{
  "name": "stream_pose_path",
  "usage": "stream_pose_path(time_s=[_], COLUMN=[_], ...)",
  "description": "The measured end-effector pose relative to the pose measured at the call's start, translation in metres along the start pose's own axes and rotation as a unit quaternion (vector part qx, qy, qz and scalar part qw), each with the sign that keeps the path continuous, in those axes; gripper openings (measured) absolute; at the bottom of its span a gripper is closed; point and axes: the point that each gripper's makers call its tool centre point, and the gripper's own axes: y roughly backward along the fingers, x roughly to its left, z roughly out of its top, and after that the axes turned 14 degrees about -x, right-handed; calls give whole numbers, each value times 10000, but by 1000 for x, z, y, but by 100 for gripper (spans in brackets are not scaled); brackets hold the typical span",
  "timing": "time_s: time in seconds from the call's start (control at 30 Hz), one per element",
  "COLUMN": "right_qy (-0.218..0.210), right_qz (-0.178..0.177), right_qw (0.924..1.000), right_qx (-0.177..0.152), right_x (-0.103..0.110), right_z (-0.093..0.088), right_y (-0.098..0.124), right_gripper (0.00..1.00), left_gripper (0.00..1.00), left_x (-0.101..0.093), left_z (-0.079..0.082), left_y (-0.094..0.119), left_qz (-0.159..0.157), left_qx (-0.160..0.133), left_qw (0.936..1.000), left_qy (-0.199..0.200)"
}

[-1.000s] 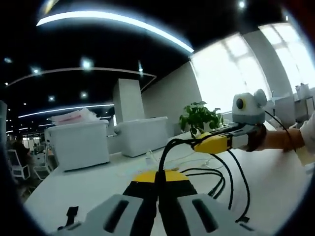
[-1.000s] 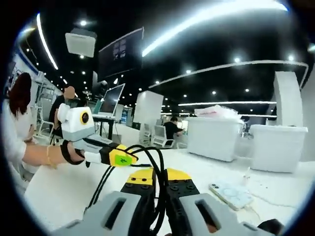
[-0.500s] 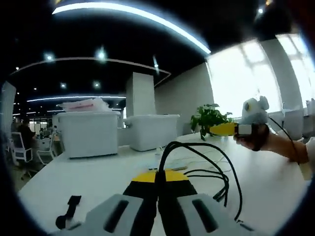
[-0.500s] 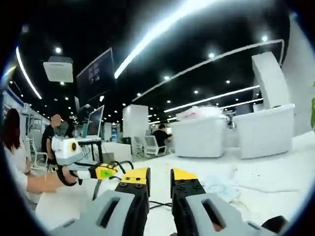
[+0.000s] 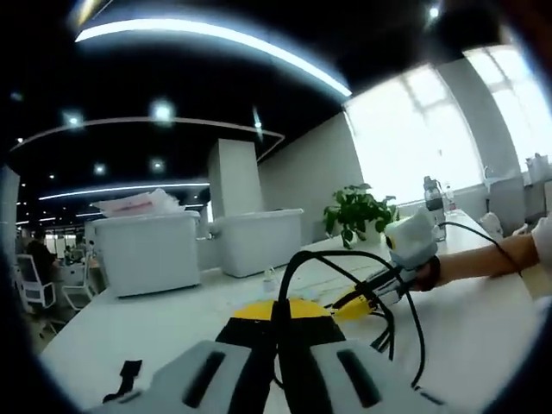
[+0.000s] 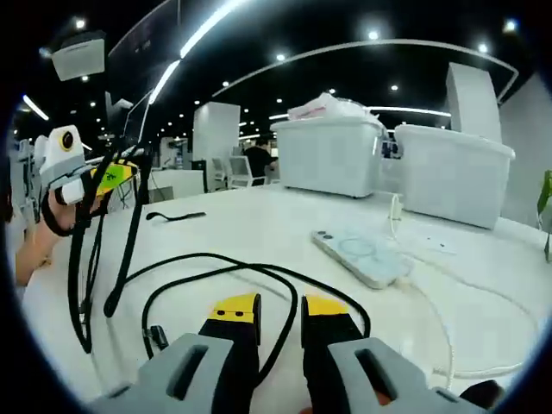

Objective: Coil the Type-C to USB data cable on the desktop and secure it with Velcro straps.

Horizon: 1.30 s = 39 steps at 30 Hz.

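Left gripper (image 5: 278, 321): jaws closed on the black data cable (image 5: 345, 259), which rises from between the yellow-tipped jaws and arcs toward 3 o'clock, its strands hanging down to the white desktop (image 5: 466, 319). In the left gripper view the right gripper (image 5: 379, 289) enters from 3 o'clock, held by a hand (image 5: 429, 274), its tip close against the hanging loops; whether it touches them cannot be told.

Right gripper (image 6: 278, 312), right gripper view: jaws narrowly parted, one cable strand running between them; contact with the jaw pads cannot be told. Cable loops lie on the desktop ahead of the jaws, toward 10 o'clock. At 9 o'clock the left gripper (image 6: 110, 177) holds several strands raised; a green label on its yellow tip is unreadable.

Count on the desktop: one black Velcro strap (image 6: 175, 216) at 11 o'clock, well apart from the coil; one phone (image 6: 360, 256) in a pale case at 1 o'clock; one white cord (image 6: 431, 293) beside it; two white storage bins (image 6: 332, 155) behind. One potted plant (image 5: 355, 211) shows in the left gripper view. No legible writing anywhere.
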Motion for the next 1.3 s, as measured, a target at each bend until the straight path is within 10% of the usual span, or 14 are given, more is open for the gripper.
stream_pose_path(time_s=[0.27,0.7,1.3], right_qy=[794,-13,-279], right_qz=[42,63,563], right_qw=[9968,9817,9632], right_qx=[106,-1901,-2613], right_x=[-1,21,54], right_z=[3,112,150], right_y=[-4,32,48], right_gripper=[2,1,1], left_gripper=[4,4,5], left_x=[-1,7,5], left_z=[0,-8,-13], left_y=[0,0,-3], left_qz=[-29,112,-84], left_qx=[-4,77,1], left_qw=[10000,9999,9989], left_qy=[-25,6,-463])
